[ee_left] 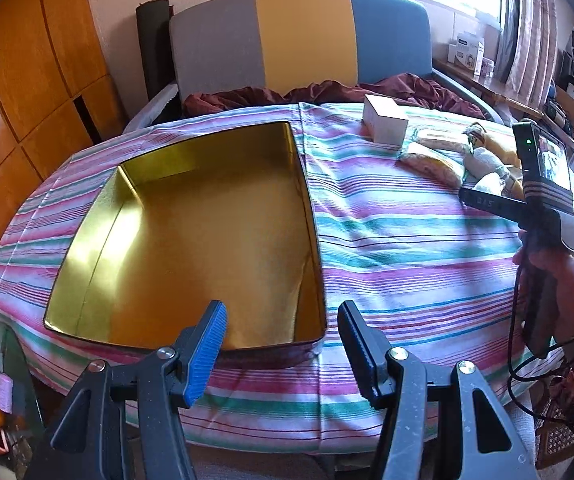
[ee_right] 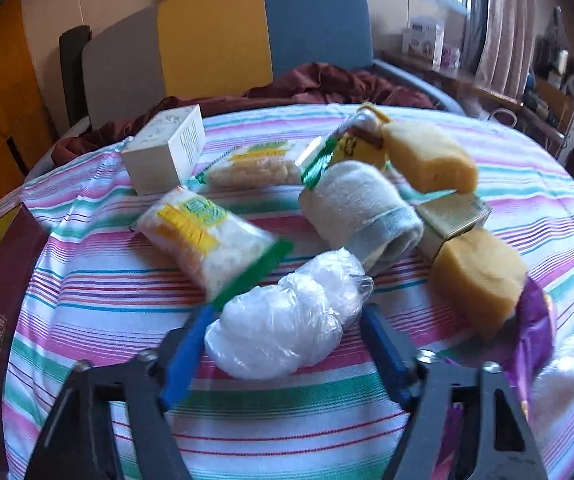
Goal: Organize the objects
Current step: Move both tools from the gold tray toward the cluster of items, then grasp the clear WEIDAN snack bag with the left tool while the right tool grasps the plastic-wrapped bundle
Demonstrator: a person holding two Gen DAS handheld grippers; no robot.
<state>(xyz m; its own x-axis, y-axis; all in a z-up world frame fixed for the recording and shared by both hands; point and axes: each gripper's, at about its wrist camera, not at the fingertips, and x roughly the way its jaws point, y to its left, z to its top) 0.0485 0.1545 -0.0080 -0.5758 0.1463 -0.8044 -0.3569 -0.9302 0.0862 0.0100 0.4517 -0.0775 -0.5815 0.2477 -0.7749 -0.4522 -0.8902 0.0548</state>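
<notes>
A striped cloth (ee_left: 407, 232) covers the table, with an open gold tin (ee_left: 191, 232) on it. The left gripper (ee_left: 283, 332) hangs at the tin's near corner, fingers apart and empty. Well right of the tin, the right gripper (ee_right: 287, 344) squeezes a white plastic-wrapped bundle (ee_right: 287, 316) among snack packets (ee_right: 211, 236).

Left tool (ee_left: 281, 354): black arms, blue ribbed pad, silver screws. Right tool (ee_right: 287, 354): blue pads.

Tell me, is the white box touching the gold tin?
Apart. The left wrist view shows the white box standing on the striped cloth beyond the gold tin, with bare cloth between them.
</notes>
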